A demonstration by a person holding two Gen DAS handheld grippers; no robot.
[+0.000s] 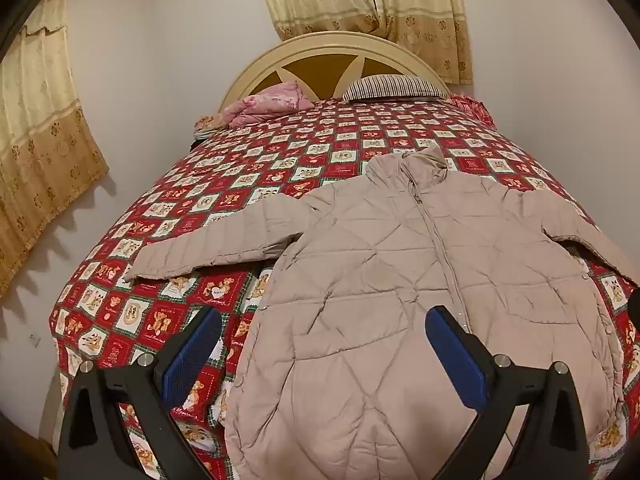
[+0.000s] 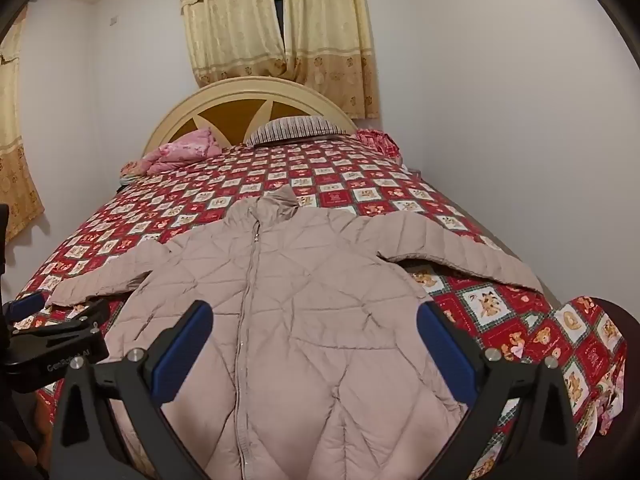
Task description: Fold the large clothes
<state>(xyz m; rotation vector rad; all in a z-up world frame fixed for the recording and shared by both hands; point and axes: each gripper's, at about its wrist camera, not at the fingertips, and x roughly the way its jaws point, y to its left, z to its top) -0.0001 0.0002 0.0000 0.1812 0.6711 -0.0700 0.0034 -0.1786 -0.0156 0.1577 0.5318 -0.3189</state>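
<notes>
A large beige quilted jacket (image 1: 400, 280) lies flat and zipped, front up, on the bed, both sleeves spread out to the sides. It also shows in the right wrist view (image 2: 304, 280). My left gripper (image 1: 324, 332) is open and empty, hovering above the jacket's lower left part. My right gripper (image 2: 316, 332) is open and empty above the jacket's lower middle. The left gripper (image 2: 56, 332) also shows at the left edge of the right wrist view, beside the left sleeve (image 2: 108, 272).
The bed has a red checked bear-pattern cover (image 1: 240, 184). A pink quilt (image 1: 264, 108) and a striped pillow (image 1: 396, 88) lie by the cream headboard (image 1: 320, 48). Walls stand close on both sides. Curtains (image 2: 280, 32) hang behind.
</notes>
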